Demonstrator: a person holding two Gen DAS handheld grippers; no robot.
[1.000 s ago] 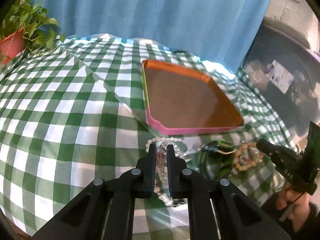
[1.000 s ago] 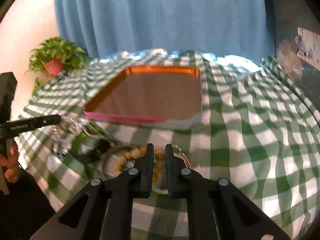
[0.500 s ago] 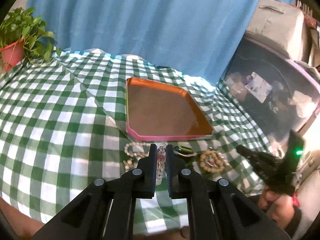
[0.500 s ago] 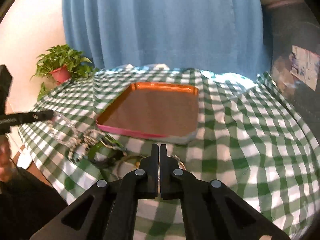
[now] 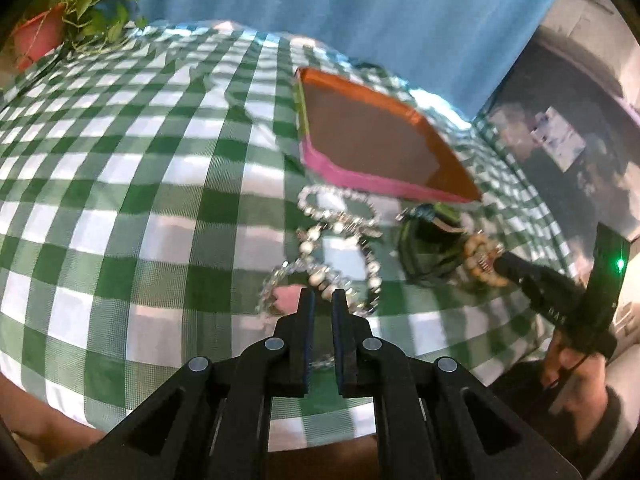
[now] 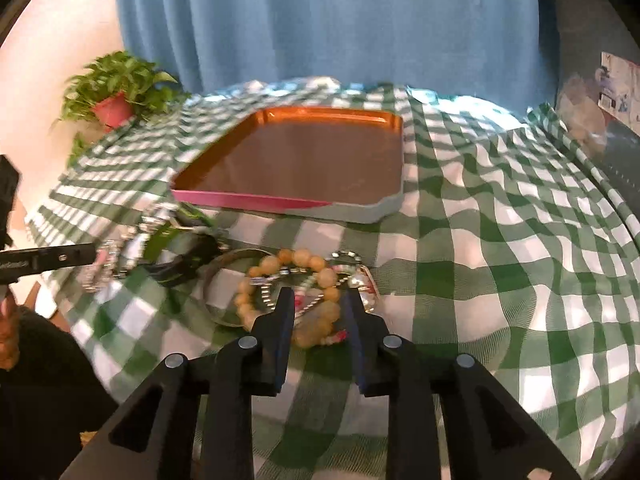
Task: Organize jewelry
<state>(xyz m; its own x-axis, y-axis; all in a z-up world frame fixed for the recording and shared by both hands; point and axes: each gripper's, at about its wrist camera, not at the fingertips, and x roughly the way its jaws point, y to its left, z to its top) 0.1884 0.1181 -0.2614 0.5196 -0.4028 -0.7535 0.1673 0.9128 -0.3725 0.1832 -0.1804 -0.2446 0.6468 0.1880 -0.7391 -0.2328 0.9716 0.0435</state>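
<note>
1. Left wrist view: your left gripper (image 5: 323, 298) had its jaws nearly together, a narrow slit between them, their tips at the near end of a pearl and crystal strand (image 5: 340, 240). Whether the pads pinched the strand, you could not tell from this view; blur hid the contact.
2. That strand lay in loops on the green checked cloth (image 5: 132, 184), just in front of the pink near wall of the orange tray (image 5: 344, 174).
3. To the right of the strand sat a dark green bangle (image 5: 426, 248), and touching its right side a tan bead bracelet (image 5: 478, 260).
4. Your right gripper (image 5: 504, 266) came in from the right in that view, its tip at the tan bead bracelet, with your hand (image 5: 576, 364) below it.
5. Right wrist view: the right gripper's (image 6: 318, 298) jaws were opening, and the amber beads of the bracelet (image 6: 316, 322) lay between them, with gaps on both sides of the beads, so they were not pressing.
6. A thin metal ring (image 6: 224, 276) lay under the bracelet's left part, on the cloth.
7. The tray (image 6: 360, 210) stood beyond the jewelry, nothing inside it.
8. A potted plant (image 6: 114, 96) stood at the far left corner of the cloth, before a blue curtain (image 6: 320, 20).
</note>
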